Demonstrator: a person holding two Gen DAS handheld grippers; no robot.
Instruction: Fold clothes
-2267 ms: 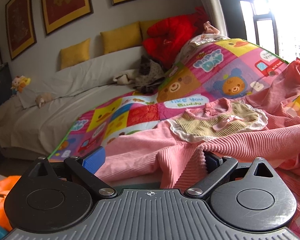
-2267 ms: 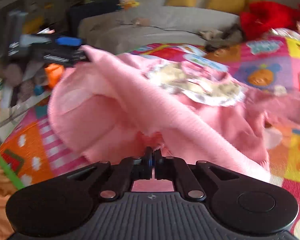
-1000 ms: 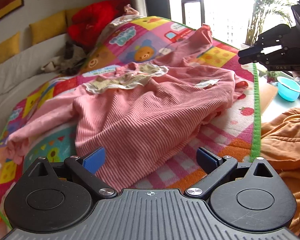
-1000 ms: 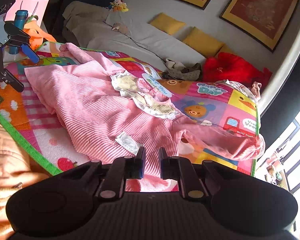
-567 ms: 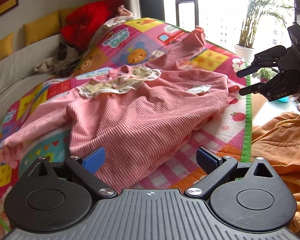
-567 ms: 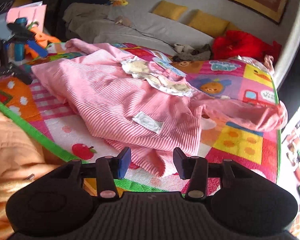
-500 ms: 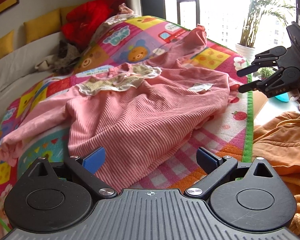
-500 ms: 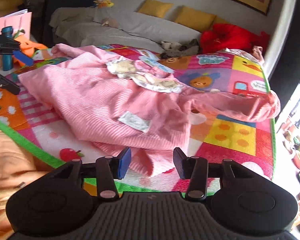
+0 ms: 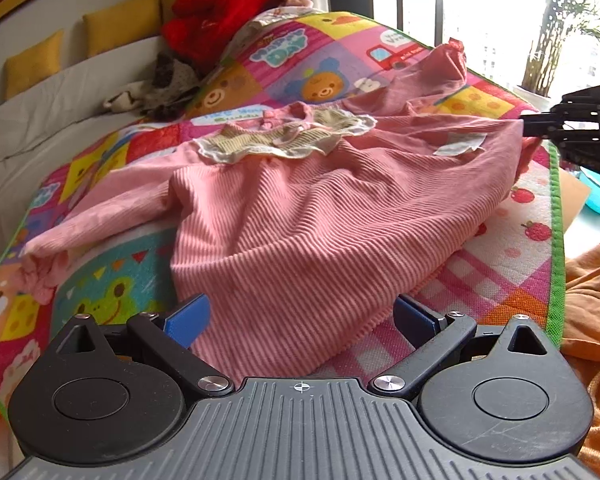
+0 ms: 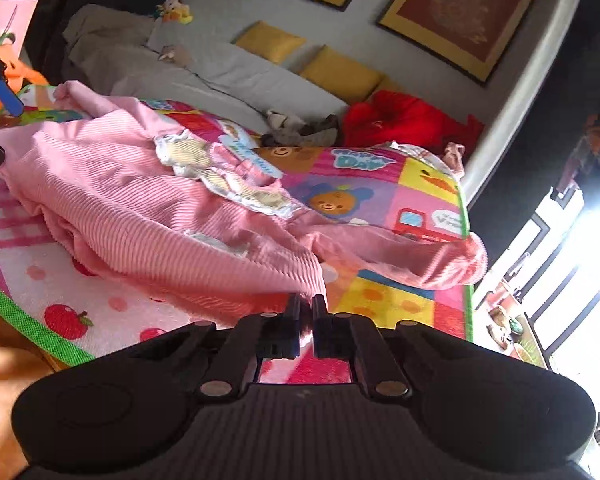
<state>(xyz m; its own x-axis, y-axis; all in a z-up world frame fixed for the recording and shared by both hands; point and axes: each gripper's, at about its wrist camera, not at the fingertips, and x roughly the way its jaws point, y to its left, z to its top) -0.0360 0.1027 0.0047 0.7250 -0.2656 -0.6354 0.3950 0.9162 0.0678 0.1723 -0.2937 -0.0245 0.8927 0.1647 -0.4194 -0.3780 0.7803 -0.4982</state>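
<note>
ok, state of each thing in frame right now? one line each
pink ribbed dress: spread collar-up on the mat, hem rumpled, not folded
left hand-held gripper: open, straddling the near hem
right hand-held gripper: shut on the dress's hem corner
white care label: exposed, facing up
play mat: laid flat under the dress

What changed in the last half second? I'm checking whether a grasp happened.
The right gripper went from open jaws to shut on the pink dress hem corner, lifting it slightly. The left gripper stayed open at the near hem; the dress still lies on the play mat.
</note>
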